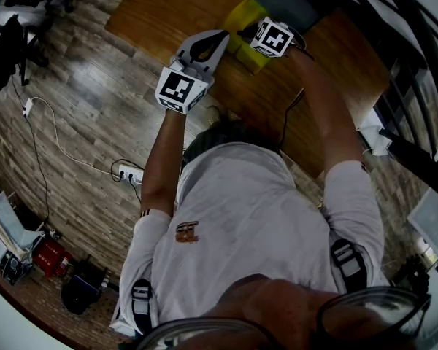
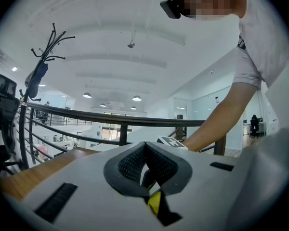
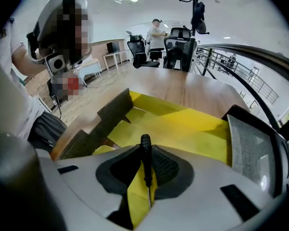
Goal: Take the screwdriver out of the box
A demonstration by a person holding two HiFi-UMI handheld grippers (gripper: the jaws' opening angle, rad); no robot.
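The open yellow box (image 3: 183, 129) lies on the wooden table (image 1: 168, 13), its dark grey lid (image 3: 253, 143) folded back to the right. My right gripper (image 3: 145, 150) hovers over the box, shut on the black-handled screwdriver (image 3: 145, 160); the thin shaft runs back toward the camera. In the head view the right gripper (image 1: 250, 30) sits over the yellow box (image 1: 247, 17). My left gripper (image 1: 220, 36) is just left of the box, tilted up. Its jaws (image 2: 145, 146) meet at the tips, and a sliver of yellow shows through the gap behind them.
A metal railing (image 2: 111, 119) runs along the table's far side. Office chairs (image 3: 176, 49) and a standing person (image 3: 156, 32) are beyond the table. A power strip with a white cable (image 1: 128, 172) lies on the wooden floor to the left.
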